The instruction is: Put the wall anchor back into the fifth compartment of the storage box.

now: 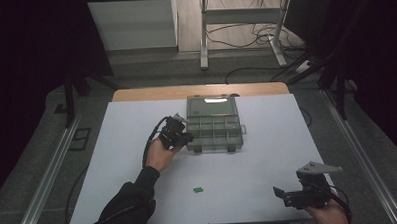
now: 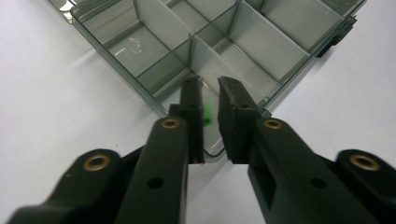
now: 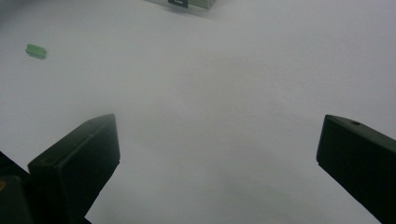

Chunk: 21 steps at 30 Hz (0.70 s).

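My left gripper (image 2: 210, 100) hangs over the near-left corner compartment of the clear plastic divided organiser box (image 1: 214, 125), which sits at twelve o'clock on the white table (image 1: 268, 154). Its jaws stand a little apart, and a small blurred green piece (image 2: 208, 113) sits in the gap; I cannot tell whether the pads touch it. My right gripper (image 3: 217, 154) rests at five o'clock, jaws spread wide over bare table. A second green plastic piece (image 1: 197, 189) lies at six o'clock.

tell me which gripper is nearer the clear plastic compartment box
Left. The left gripper sits at the near left corner of the clear plastic compartment box, jaws over its edge. The right gripper is far off at the table's near right edge.
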Available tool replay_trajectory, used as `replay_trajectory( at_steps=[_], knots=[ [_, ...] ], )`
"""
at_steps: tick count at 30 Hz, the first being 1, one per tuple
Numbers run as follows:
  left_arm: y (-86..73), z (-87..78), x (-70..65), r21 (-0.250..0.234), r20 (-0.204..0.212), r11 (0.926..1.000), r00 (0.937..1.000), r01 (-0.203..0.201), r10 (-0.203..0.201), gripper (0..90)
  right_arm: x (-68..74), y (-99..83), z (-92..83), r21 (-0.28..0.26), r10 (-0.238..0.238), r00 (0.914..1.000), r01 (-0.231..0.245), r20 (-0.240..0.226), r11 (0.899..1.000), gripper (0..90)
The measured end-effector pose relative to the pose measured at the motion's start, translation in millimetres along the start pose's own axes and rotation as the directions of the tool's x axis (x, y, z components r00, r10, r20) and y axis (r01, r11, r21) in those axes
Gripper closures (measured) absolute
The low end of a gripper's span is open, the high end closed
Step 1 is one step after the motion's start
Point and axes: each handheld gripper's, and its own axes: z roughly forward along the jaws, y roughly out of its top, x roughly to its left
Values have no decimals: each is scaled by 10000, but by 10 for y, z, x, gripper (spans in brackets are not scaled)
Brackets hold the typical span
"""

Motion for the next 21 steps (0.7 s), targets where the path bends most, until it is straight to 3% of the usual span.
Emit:
replay_trajectory(
  at_steps=[10,21],
  knots=[
    [-51,-99,-38,-61,-127,10000,9999,-29,28,656,-2,-2,-2,-17,3,10000,-3,10,10000,0],
    [-220,-306,-71,-337,-37,9994,10000,67,-68,339,1,1,2,18,-9,10000,9,31,10000,0]
  ],
)
